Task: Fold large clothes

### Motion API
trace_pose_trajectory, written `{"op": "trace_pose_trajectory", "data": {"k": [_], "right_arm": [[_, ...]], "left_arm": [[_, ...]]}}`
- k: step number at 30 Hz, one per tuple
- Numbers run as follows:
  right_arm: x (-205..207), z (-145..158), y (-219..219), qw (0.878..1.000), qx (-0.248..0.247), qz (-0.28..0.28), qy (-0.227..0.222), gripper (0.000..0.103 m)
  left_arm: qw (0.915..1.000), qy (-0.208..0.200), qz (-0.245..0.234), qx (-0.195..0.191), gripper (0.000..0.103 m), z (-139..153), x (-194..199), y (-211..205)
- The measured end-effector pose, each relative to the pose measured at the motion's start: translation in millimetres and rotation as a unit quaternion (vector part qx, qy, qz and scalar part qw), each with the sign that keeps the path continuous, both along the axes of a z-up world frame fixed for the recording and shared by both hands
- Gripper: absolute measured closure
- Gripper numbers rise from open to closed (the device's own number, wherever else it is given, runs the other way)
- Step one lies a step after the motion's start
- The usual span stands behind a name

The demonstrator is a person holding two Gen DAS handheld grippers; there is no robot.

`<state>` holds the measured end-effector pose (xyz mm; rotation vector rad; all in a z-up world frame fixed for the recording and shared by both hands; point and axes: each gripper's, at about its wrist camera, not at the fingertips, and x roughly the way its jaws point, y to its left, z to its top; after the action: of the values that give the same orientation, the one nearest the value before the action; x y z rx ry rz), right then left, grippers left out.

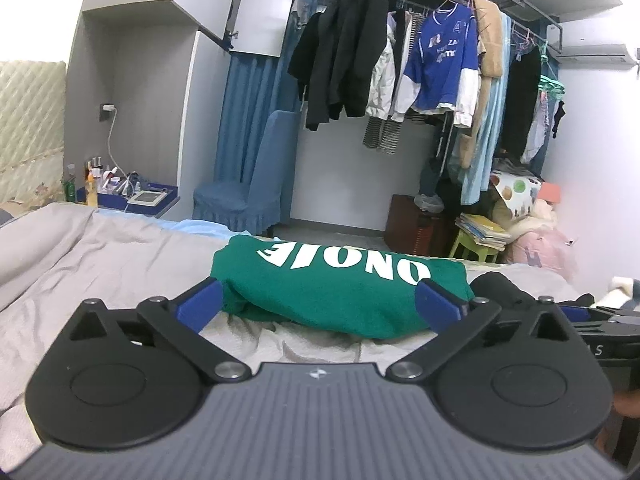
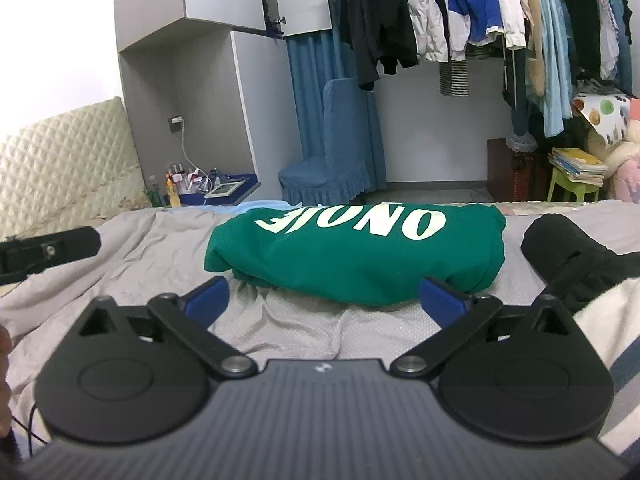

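The folded sweatshirt [image 2: 356, 252] lies on the bed [image 2: 132, 252], just ahead of both spread grippers, with a dark garment [image 2: 568, 256] to its right, a chair [image 2: 332, 152] behind it and hanging clothes [image 2: 472, 8] beyond.

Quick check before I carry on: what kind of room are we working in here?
Most likely a bedroom. The green garment lies on a bed with grey bedding, a quilted headboard at the left, and an open clothes rail of hanging garments behind.
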<state>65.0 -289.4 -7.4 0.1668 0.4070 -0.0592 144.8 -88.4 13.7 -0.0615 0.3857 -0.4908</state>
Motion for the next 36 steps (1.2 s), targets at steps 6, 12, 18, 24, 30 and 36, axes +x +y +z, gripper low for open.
{"op": "trace_pose_trajectory", "data": {"k": [6,12,18,24,30,36], "right_arm": [[-2.0,-1.9,0.1,1.000,0.005,-0.001,0.005,0.000],[-3.8,-1.3,0.9,1.000,0.001,-0.007,0.004,0.000],[-4.4,-3.7,2.8,1.000,0.001,-0.008,0.009,0.000],[-3.7,-4.4,4.1,1.000,0.002,-0.008,0.013,0.000],[-6.5,-6.4,5.6,1.000,-0.002,-0.010,0.016,0.000],[-6.0,-7.3,2.8,1.000,0.001,-0.013,0.020,0.000]], "left_arm": [[0.9999,0.003,0.007,0.012,0.000,-3.0,2.1,-3.6],[0.9997,0.009,0.014,0.019,0.000,-5.5,1.8,-6.5],[0.9996,0.013,0.016,0.019,0.000,-7.2,1.7,-7.3],[0.9995,0.013,0.021,0.021,0.000,-7.6,-0.8,-7.7],[0.9995,0.011,0.020,0.021,0.000,-7.3,-3.4,-7.9],[0.9994,0.013,0.022,0.022,0.000,-8.1,-4.4,-6.6]]}}
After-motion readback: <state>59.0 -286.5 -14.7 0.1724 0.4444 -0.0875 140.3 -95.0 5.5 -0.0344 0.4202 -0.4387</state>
